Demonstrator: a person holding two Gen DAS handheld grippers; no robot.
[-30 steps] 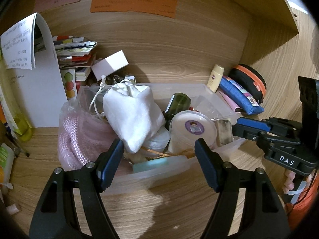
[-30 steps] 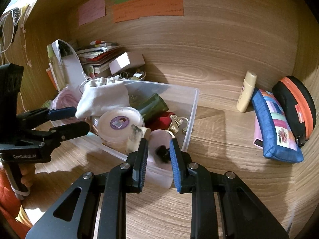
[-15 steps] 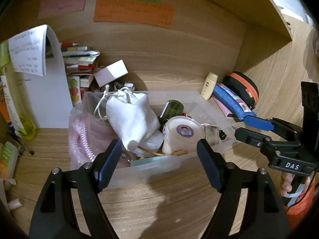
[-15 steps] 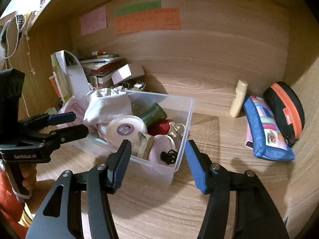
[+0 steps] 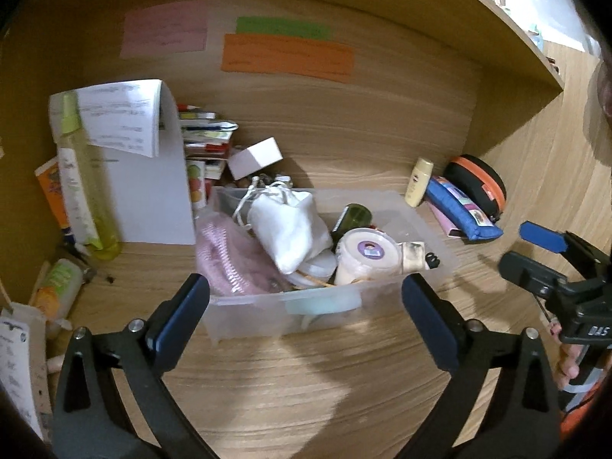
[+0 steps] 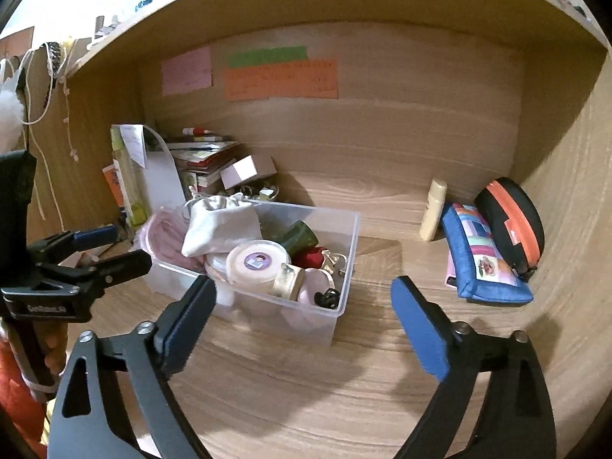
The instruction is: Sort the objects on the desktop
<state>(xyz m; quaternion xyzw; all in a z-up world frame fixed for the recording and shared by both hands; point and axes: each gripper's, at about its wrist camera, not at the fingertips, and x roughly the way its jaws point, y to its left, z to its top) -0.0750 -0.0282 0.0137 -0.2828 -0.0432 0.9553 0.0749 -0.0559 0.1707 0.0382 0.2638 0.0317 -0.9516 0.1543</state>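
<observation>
A clear plastic bin (image 5: 252,317) (image 6: 346,260) stands on the wooden desk, filled with a white drawstring pouch (image 5: 290,225) (image 6: 220,225), a pink knit item (image 5: 229,260), a round white tin (image 5: 365,258) (image 6: 256,264), a green bottle (image 6: 302,237) and a small black clip (image 6: 327,296). My left gripper (image 5: 306,321) is open and empty, just in front of the bin. My right gripper (image 6: 302,325) is open and empty, in front of the bin's right end.
A blue pencil case (image 6: 485,264), an orange-trimmed black case (image 6: 512,225) and a cream tube (image 6: 432,210) stand at the back right. Books (image 5: 206,141), a white box (image 5: 256,157), a folded paper (image 5: 126,118) and a yellow-green bottle (image 5: 82,191) crowd the back left.
My right gripper opened wide, letting go of the black clip into the bin. Both grippers pulled back from the bin, so the whole alcove shows now.
</observation>
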